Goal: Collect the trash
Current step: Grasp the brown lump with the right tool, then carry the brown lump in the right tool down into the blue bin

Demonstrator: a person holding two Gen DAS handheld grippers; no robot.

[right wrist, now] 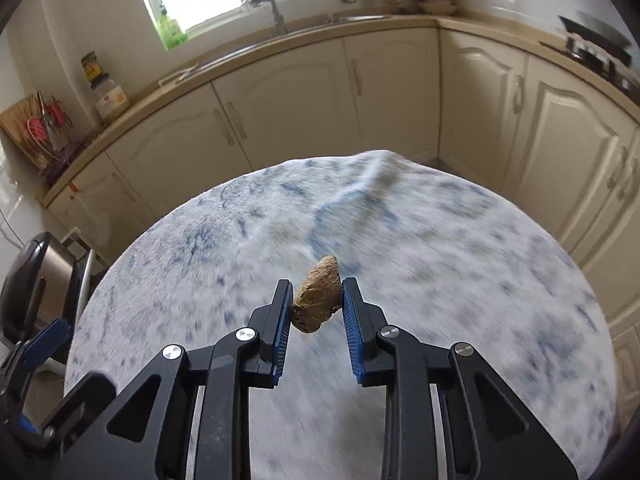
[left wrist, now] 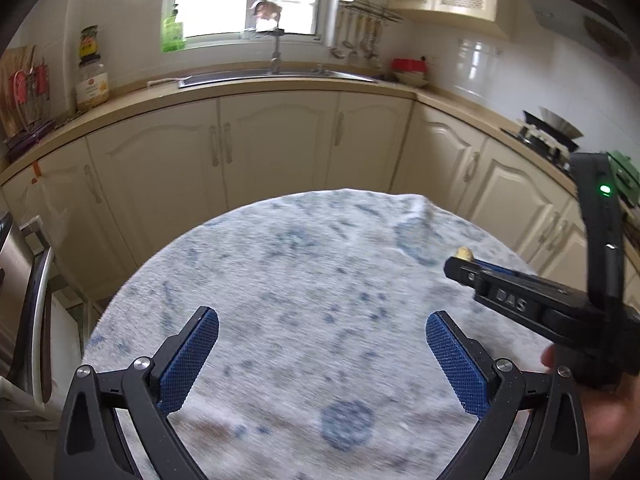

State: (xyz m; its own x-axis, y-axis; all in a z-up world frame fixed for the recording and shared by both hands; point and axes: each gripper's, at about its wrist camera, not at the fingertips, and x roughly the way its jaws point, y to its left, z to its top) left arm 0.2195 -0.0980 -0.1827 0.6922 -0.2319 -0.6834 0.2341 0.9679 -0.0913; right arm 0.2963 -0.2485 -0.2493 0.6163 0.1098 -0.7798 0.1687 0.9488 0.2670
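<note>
A brown, lumpy scrap of trash [right wrist: 318,298] is pinched between the blue pads of my right gripper [right wrist: 316,292], which is shut on it above the round table [right wrist: 480,280] with its white and blue patterned cloth. In the left wrist view the same gripper [left wrist: 460,260] reaches in from the right, a yellowish bit of the scrap [left wrist: 464,253] showing at its tip. My left gripper [left wrist: 322,330] hangs over the near part of the table [left wrist: 300,260], jaws wide open with nothing between them.
Cream kitchen cabinets [left wrist: 280,140] curve behind the table, with a sink [left wrist: 276,74] under a window. A stove with a pan [left wrist: 548,136] stands at the right. A steel pedal bin [right wrist: 40,280] stands left of the table. A person's hand [left wrist: 612,420] holds the right gripper.
</note>
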